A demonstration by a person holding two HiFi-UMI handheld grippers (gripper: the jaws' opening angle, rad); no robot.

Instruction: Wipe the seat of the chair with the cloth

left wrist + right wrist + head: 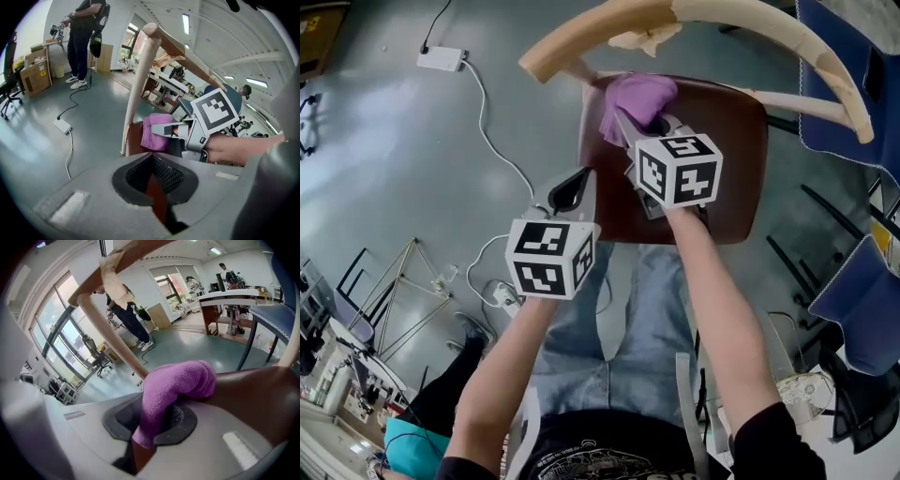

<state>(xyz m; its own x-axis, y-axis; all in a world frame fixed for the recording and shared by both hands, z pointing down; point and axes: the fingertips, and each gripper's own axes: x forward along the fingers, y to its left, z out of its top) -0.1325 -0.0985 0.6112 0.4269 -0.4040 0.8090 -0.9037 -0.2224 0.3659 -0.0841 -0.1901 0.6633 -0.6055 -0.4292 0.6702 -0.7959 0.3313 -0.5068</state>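
Observation:
The chair has a dark brown seat (724,159) and a curved pale wooden backrest (769,26). A purple cloth (639,97) lies bunched at the seat's back left corner, and my right gripper (643,127) is shut on it. In the right gripper view the cloth (176,383) bulges out of the jaws onto the seat (255,394). My left gripper (572,192) hovers off the seat's left front edge, shut and holding nothing. From the left gripper view I see the cloth (152,133) in the right gripper (176,131), beside a backrest post (138,89).
A tan rag (645,37) hangs on the backrest. A white power adapter (441,58) with its cable lies on the grey floor to the left. Blue chairs (853,84) stand close on the right. A person (84,28) stands far off by cardboard boxes (35,75).

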